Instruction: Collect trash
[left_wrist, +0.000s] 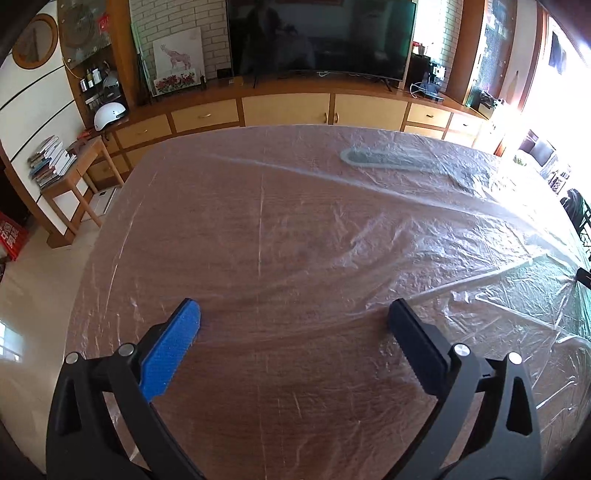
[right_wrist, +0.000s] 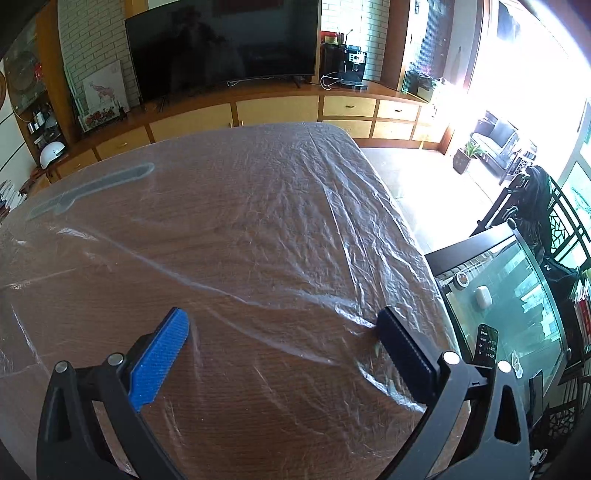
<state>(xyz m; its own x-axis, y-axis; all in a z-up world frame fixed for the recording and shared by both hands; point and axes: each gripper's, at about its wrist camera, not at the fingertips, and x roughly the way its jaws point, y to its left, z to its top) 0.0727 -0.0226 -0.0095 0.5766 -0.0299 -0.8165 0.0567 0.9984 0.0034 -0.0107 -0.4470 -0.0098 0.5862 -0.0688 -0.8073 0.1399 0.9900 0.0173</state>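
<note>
both grippers, the left gripper (left_wrist: 293, 314) and the right gripper (right_wrist: 282, 323), hang spread and empty over the plastic sheet (left_wrist: 332, 221), which covers the table (right_wrist: 258, 424) directly beneath them, equally near either.

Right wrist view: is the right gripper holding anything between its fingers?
No. The right gripper is open, its fingers wide apart over the plastic sheet with nothing clamped between them.

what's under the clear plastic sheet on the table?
Under the plastic sheet: the wooden tabletop, and a long grey flat shape near the far edge, also in the right wrist view. The film blurs it, so what it is cannot be told.
</note>
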